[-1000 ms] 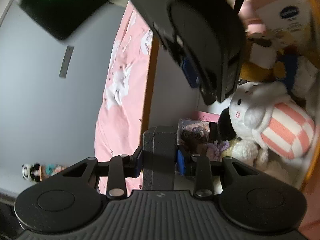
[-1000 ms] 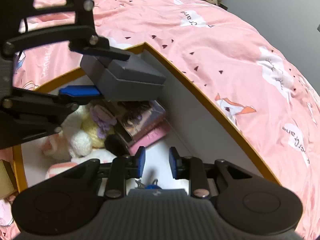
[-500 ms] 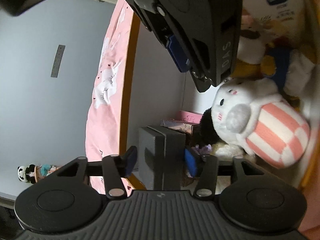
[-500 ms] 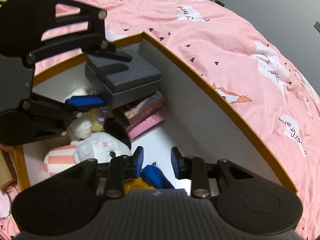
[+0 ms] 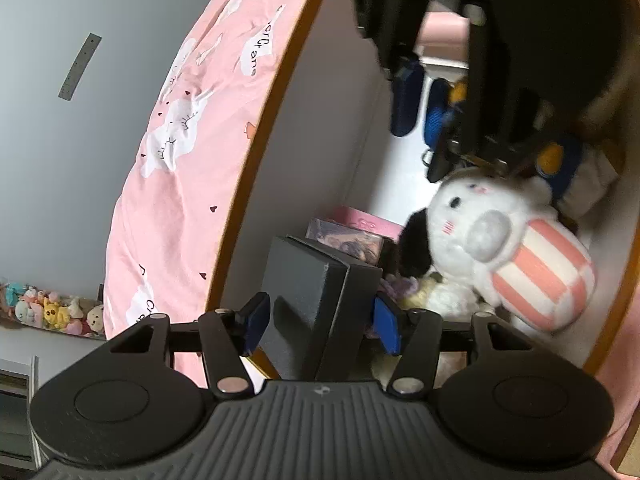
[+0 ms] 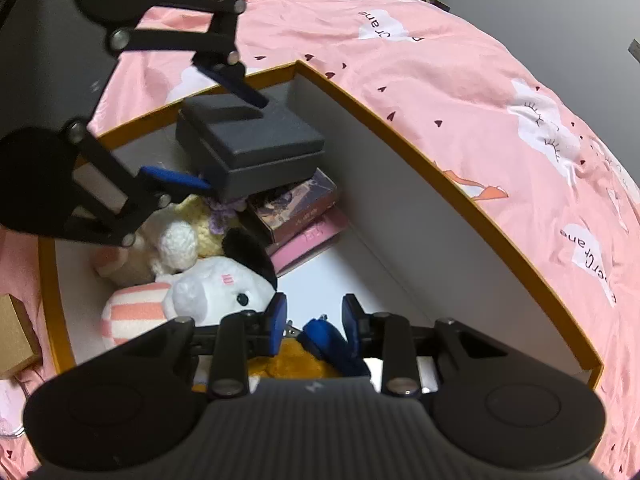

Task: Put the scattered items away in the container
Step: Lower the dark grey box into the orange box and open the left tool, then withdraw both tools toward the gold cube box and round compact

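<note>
A dark grey box sits between the pads of my left gripper, whose jaws stand apart with a gap on the left side. In the right wrist view the box rests on stacked books inside the orange-rimmed white container, with the left gripper around it. My right gripper is open and empty above a blue and yellow plush. A white plush with pink stripes lies in the container; it also shows in the left wrist view.
The container lies on a pink bedspread. A cardboard box sits outside the container at left. A cream knitted plush lies by the books. A row of small toys stands against the grey wall.
The left gripper has lowered the dark box onto the books and its jaws have spread off it. The right gripper has drawn back and stays open.
</note>
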A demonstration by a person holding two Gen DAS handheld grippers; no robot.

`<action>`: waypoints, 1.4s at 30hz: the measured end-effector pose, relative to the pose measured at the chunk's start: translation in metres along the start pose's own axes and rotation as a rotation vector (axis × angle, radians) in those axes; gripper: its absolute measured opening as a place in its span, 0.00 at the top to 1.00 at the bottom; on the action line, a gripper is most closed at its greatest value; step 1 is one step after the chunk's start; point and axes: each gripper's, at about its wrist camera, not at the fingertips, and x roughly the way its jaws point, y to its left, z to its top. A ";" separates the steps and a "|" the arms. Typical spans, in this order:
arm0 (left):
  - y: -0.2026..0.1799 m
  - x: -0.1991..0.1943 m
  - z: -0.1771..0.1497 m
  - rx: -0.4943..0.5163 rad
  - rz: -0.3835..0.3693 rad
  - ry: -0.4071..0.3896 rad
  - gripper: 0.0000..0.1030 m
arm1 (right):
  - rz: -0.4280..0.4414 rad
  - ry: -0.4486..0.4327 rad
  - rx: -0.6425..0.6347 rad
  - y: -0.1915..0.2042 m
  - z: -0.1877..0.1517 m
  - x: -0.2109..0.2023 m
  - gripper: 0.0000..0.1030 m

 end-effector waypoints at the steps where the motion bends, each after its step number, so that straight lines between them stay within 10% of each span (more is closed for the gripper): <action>1: 0.002 0.001 0.000 -0.003 -0.009 -0.003 0.36 | 0.000 0.000 0.004 0.000 0.000 0.000 0.68; 25: 0.017 0.000 -0.004 -0.002 -0.102 -0.042 0.32 | 0.012 -0.024 0.084 0.000 -0.035 -0.023 0.67; 42: 0.002 -0.080 -0.010 -0.131 -0.046 0.008 0.34 | 0.010 -0.054 0.163 0.017 -0.043 -0.087 0.67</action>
